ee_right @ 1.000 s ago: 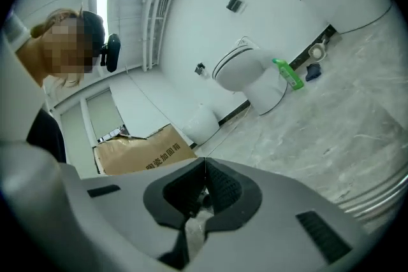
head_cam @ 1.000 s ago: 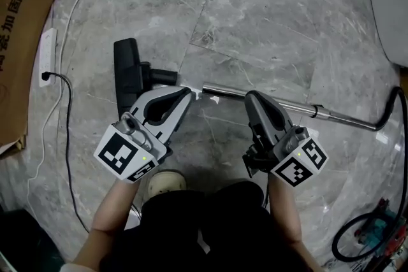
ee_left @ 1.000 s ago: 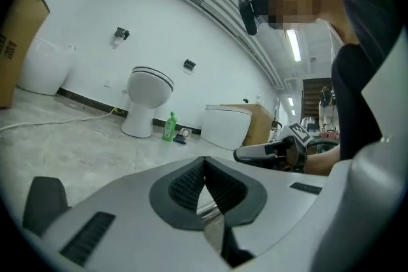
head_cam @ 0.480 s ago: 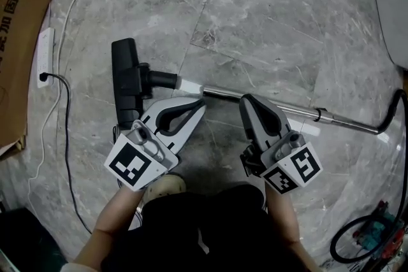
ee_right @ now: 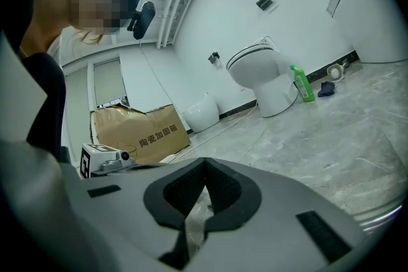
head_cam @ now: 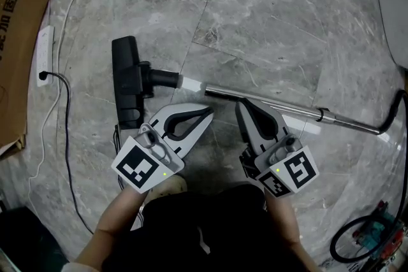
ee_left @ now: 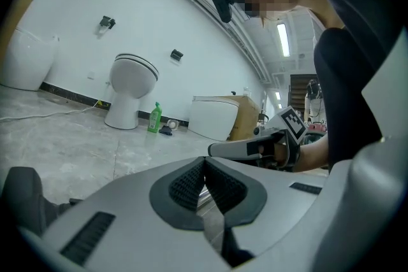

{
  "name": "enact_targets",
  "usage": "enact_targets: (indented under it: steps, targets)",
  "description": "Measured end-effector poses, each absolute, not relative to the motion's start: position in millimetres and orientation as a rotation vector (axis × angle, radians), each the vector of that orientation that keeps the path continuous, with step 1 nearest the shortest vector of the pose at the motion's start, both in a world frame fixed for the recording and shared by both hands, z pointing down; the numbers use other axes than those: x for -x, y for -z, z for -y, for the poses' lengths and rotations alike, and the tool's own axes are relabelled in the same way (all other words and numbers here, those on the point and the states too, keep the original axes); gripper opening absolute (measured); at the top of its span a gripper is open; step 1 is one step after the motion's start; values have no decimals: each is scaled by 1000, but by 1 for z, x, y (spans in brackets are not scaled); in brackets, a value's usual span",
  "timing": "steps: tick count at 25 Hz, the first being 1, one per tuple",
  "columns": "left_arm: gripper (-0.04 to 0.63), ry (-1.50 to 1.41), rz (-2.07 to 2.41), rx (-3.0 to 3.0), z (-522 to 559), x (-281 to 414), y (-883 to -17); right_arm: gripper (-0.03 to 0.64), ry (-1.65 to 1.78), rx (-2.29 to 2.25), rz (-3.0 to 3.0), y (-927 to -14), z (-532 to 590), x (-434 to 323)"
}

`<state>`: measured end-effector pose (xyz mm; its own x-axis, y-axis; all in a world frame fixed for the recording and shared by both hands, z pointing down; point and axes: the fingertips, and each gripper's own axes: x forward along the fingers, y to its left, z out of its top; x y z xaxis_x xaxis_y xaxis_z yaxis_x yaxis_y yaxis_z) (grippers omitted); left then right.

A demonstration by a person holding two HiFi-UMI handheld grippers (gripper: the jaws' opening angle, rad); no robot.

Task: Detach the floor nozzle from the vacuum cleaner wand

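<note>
black plastic floor nozzle (head_cam: pixel 131 83) lay just apart from silver metal vacuum wand (head_cam: pixel 280 109), on grey marble floor (head_cam: pixel 268 28), my left claw (head_cam: pixel 207 113) pressed together empty, my right claw (head_cam: pixel 241 105) likewise

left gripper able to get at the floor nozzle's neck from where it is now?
Probably yes. The left gripper sits just short of the floor nozzle's neck, with only bare floor between them. Its jaws are shut and empty, so they'd need to open first.
</note>
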<state>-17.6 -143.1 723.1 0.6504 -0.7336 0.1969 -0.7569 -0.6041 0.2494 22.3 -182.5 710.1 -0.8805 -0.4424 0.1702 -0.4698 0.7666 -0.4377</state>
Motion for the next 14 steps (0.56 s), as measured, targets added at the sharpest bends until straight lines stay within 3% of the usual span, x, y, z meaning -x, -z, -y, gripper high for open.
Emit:
enact_targets:
  steps: [14]
  targets:
    - [11,-70,1182,-2582,128,15,-713,15,-738,-773,2919,-699,172,-30]
